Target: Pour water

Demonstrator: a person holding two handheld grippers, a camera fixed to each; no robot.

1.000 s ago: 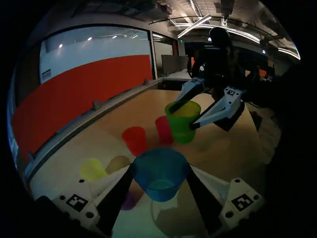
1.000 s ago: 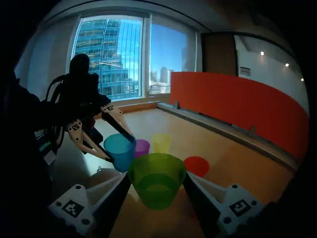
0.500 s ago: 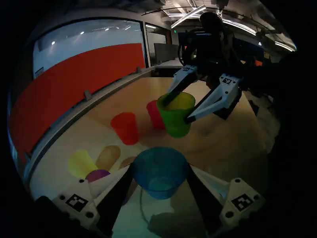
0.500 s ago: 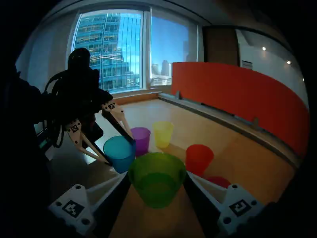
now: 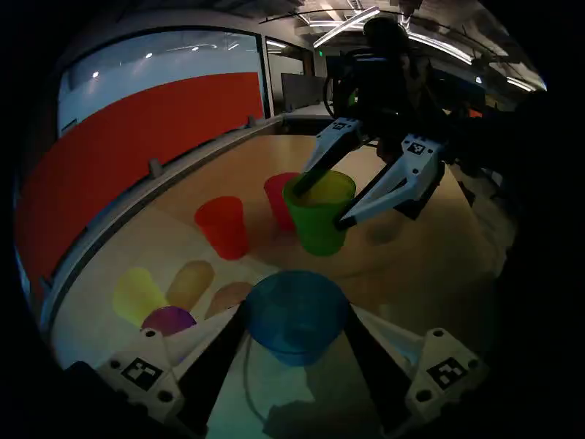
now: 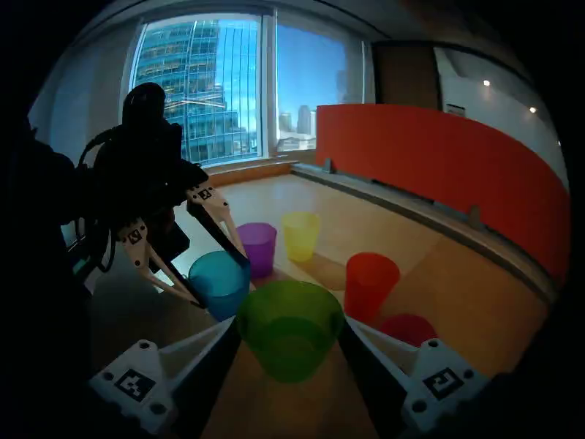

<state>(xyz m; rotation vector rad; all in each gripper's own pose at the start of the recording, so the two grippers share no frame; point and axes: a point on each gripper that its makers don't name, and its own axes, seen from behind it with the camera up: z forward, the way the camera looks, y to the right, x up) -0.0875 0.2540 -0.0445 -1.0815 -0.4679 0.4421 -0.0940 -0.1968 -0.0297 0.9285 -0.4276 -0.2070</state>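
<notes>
**Two cups held face to face over the table**

The blue cup (image 5: 296,325) sits clamped between the two fingers of the left tool (image 5: 292,314), one finger pressing on each side. It is roughly upright, with its open rim towards the camera. In the left gripper view its shadow falls on the table (image 5: 417,263) beneath it, at 6 o'clock. Whether it holds water cannot be told.

The green cup (image 6: 289,333) is gripped the same way by the right tool (image 6: 289,325), a finger against each side, and is also about upright. In the left gripper view it hangs at 12 o'clock from the blue cup, clear of the table and apart from it. In the right gripper view the blue cup lies at 10 o'clock from the green one.

Four more cups stand on the wooden table. In the right gripper view, seen from the green cup:
- the purple cup (image 6: 258,247) is at 11 o'clock, just beside the blue cup;
- the yellow cup (image 6: 300,234) is at 12 o'clock, close beside the purple one;
- the red cup (image 6: 370,282) is at 2 o'clock;
- the dark red cup (image 6: 408,328) is at 3 o'clock, low behind the tool's finger.

An orange wall panel (image 6: 453,168) runs along the far side of the table. A window (image 6: 205,95) beyond shows tall buildings.
</notes>
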